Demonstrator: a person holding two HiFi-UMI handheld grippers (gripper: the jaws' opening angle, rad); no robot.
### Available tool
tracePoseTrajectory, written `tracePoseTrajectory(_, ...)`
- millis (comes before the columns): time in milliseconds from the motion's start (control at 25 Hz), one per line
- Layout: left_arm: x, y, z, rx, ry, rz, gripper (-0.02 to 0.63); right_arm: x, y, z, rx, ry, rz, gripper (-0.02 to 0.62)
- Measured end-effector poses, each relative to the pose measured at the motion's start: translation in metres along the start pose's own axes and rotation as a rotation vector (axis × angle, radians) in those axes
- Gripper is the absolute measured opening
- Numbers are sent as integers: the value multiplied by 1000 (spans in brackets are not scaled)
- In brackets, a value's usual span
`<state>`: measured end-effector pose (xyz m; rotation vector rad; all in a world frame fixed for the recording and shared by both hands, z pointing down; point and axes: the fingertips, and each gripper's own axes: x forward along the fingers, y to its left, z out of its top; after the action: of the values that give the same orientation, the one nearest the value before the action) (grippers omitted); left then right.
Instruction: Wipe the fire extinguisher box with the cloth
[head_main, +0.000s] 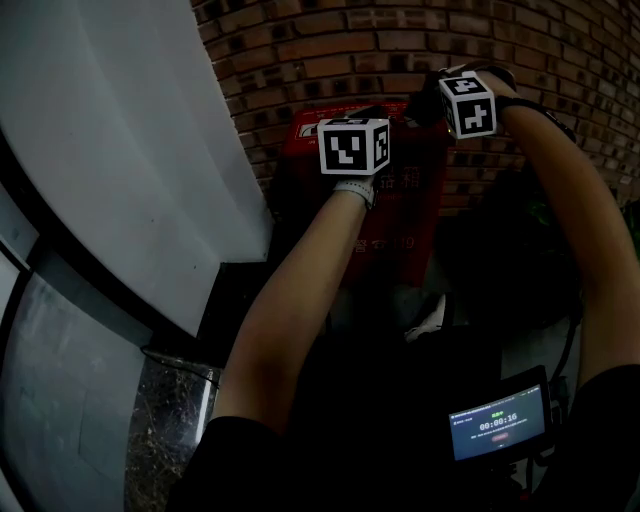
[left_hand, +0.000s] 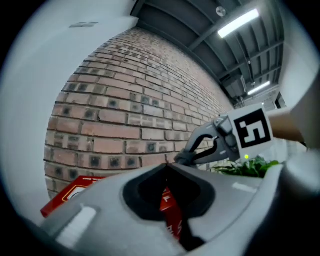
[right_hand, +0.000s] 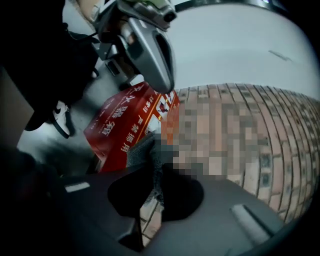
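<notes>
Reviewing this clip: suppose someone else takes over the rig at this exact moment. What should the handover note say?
Left gripper: jaws together, nothing between them, held in front of the box's upper part.
Right gripper: shut on the grey cloth, up by the box's top right corner.
Red fire extinguisher box: stands against the brick wall.
Done: the cloth is gripped and at the box. The pictures do not show whether it touches the box or whether any face is already wiped.
Left: wipe the box's top and sides.

I see the grey floor (head_main: 548, 345) bearing the red fire extinguisher box (head_main: 400, 225) against the brick wall (head_main: 400, 40), a white shoe (head_main: 430, 320) near it
</notes>
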<state>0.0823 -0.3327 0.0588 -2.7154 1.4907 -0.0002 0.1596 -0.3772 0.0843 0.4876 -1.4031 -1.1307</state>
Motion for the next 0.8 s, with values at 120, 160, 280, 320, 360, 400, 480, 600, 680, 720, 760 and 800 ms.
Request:
tracePoseTrajectory(120, 13, -8, -3, -13, 11, -18, 3, 19, -5, -21, 30, 27, -18, 28)
tracePoseTrajectory(160, 18, -9, -4, -21, 13, -25, 2, 27, -7, -28, 32, 40, -22, 28)
tracePoseTrajectory(280, 32, -9, -10, -38, 24, -25, 3, 53, -7, -40, 39, 63, -15, 28)
tracePoseTrajectory(320, 37, -9, -12, -44, 29, -28, 3, 62, -8, -42, 36, 68, -17, 28)
tracePoseTrajectory(360, 41, -11, -15, -56, 34, -37, 3, 70, -9, -44, 30, 72, -24, 28)
tracePoseTrajectory(400, 45, -14, -17, -70, 37, -52, 3, 79, -12, -46, 27, 74, -32, 28)
tracePoseTrajectory(480, 48, -18, -18, -71, 35, -69, 3, 97, -20, -48, 27, 75, -39, 28)
tracePoseTrajectory(600, 50, -17, -15, -14, 27, -49, 3, 120, -34, -50, 69, 66, -28, 28)
tracePoseTrajectory(680, 54, -18, -17, -2, 28, -51, 3, 132, -35, -54, 88, 67, -13, 28)
tracePoseTrajectory(720, 56, -19, -18, 7, 28, -55, 3, 137, -32, -55, 90, 68, -3, 28)
tracePoseTrajectory(760, 56, -20, -19, 26, 29, -57, 3, 142, -30, -56, 91, 69, 4, 28)
tracePoseTrajectory(800, 56, -19, -19, 49, 30, -57, 3, 145, -28, -57, 95, 73, 4, 26)
